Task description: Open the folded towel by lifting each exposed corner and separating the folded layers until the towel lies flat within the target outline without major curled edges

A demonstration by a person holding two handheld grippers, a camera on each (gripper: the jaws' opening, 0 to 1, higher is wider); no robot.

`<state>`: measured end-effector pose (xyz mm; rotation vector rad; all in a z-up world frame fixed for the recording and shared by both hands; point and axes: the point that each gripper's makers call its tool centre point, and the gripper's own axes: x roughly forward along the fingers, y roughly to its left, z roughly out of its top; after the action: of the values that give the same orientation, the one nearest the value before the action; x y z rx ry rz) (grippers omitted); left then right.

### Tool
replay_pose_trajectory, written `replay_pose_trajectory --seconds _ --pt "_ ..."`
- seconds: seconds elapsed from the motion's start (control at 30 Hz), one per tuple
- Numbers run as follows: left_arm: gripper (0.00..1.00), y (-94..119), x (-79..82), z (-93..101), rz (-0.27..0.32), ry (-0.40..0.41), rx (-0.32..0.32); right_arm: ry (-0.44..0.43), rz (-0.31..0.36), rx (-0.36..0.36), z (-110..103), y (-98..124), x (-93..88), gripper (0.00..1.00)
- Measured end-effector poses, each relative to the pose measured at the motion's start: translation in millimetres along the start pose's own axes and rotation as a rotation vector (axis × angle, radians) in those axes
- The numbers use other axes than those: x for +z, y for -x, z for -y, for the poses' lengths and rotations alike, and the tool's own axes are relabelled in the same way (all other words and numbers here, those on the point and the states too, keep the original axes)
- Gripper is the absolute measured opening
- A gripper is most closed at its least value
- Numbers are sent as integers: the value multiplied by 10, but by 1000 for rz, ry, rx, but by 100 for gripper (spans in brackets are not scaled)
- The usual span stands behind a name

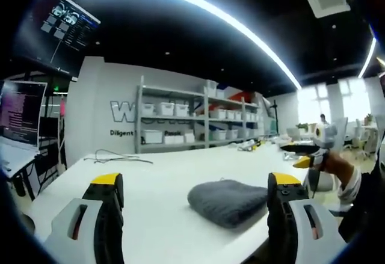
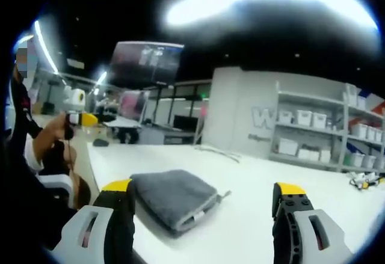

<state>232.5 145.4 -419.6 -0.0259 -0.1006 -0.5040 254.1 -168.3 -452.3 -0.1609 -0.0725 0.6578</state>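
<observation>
A grey towel (image 1: 228, 201) lies folded into a thick pad on the white table (image 1: 150, 186), near its front edge. In the left gripper view my left gripper (image 1: 195, 183) hangs open above the table, the towel just ahead toward its right jaw. My right gripper (image 1: 301, 154) shows at the right, held by a hand (image 1: 337, 166) above the table edge. In the right gripper view the towel (image 2: 174, 198) has a small tag at its near corner. My right gripper (image 2: 203, 187) is open, the towel close to its left jaw. My left gripper (image 2: 77, 118) is raised at the left.
A loose cable (image 1: 117, 157) lies on the far left of the table. Shelves with white bins (image 1: 180, 122) stand behind it. A monitor (image 1: 21, 110) sits at the left. Small tools (image 2: 361, 180) rest at the table's far right. The person's body is close on the left.
</observation>
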Motion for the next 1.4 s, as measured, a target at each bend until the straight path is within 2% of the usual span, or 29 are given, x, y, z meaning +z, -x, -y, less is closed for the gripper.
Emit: replay_pose_trajectory --seconds 0.33,0.53,0.83,1.03,1.4 --pt "98 -51 -84 75 -30 -7 -16 -1 -1 -8 27 22 8 97" --pt "98 -97 -126 123 -40 -14 -27 -9 28 -1 18 25 86 99" --pt "98 -161 -197 231 -63 -18 -55 -14 25 0 18 9 61 99" --pt "97 -178 -244 242 -80 -20 -61 -32 41 -7 55 31 84 99" --pt "97 -153 -258 208 -86 -24 -49 -27 25 -19 71 41 41 99"
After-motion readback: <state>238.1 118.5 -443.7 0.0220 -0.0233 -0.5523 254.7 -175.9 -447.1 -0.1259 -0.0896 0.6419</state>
